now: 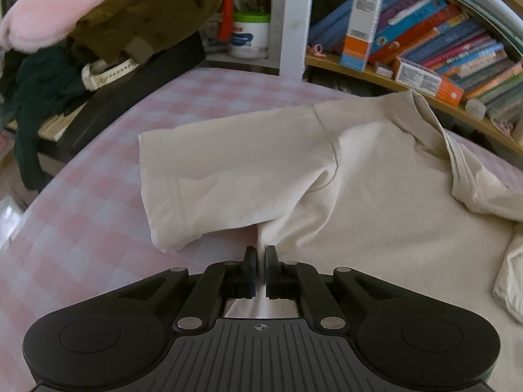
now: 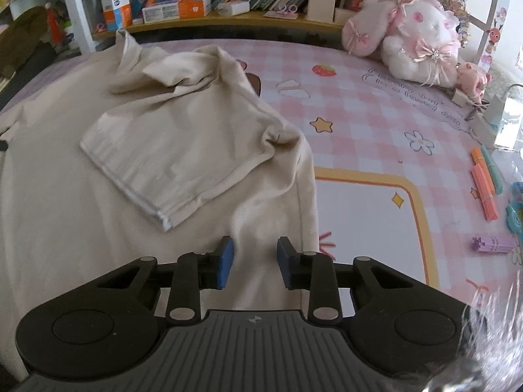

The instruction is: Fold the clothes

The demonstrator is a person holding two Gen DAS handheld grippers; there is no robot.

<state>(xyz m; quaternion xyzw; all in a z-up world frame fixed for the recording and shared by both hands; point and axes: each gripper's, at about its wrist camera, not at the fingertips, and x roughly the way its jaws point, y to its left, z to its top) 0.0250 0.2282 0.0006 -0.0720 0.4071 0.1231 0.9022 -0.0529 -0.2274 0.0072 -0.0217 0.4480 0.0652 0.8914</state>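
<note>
Left wrist view shows the left tool (image 1: 261,254) with its two fingers pinched nearly together on a fold of the cream shirt (image 1: 376,189), right under the armpit. The near sleeve (image 1: 212,176) lies flat and sticks out to the left over the pink checked tabletop (image 1: 81,222). The shirt's collar (image 1: 434,124) is far away near the bookshelf (image 1: 457,49). A pile of dark clothes (image 1: 130,23) and a pink pillow (image 1: 49,13) sit off to the left.

The right wrist view shows the right tool (image 2: 255,254) with its blue-padded fingers (image 2: 225,261) spread apart. They hold nothing. They hang just over the shirt's (image 2: 65,228) right edge. The other sleeve (image 2: 183,156) is folded in and lies on top of the shirt's body. To the right, the tabletop (image 2: 376,104) has stars and flowers drawn on it. A white and pink plush bunny (image 2: 421,39) sits at the far side, and some orange sticks (image 2: 483,189) lie near the right edge.
</note>
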